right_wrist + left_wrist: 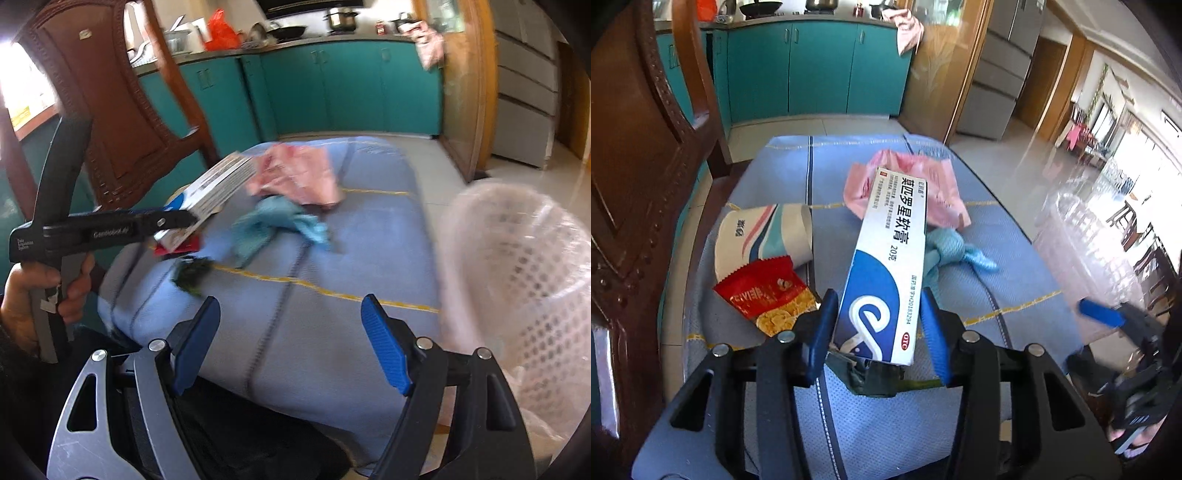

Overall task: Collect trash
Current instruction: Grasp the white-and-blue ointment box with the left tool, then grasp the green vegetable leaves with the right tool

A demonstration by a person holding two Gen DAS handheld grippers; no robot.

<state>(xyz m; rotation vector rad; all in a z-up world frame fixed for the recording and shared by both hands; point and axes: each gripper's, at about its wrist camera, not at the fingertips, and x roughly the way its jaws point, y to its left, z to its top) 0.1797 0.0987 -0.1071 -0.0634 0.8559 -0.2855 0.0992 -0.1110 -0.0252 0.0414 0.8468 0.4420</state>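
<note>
1. Cardboard is what I am gripping: the left gripper [879, 325] is pinching the white-and-blue ointment box [886, 258] across its narrow faces near one end, and the box is riding clear of the blue cloth [1015, 266] that covers the surface.
2. I am judging the box to be light and stiff but hollow, so hard pressure could crush its walls. Holding near the end is leaving the long free part to swing, so I am planning slow turns.
3. I am keeping the right gripper [291, 343] spread wide with nothing between its blue pads, low over the near edge of the cloth.
4. Other trash is lying on the cloth: a paper cup [764, 232] on its side and a red snack wrapper [768, 291] toward the left edge, a pink bag [912, 184] toward the far edge, a blue-green rag [949, 251] near the middle, and a dark green scrap [192, 273] by the near edge. I am expecting the wrapper and bag to be limp and slippery.
5. I am seeing the white mesh basket [517, 258] standing off the right edge, with open cloth between it and the box. The wooden chair [646, 147] is crowding the left edge, so I am favouring the right.
</note>
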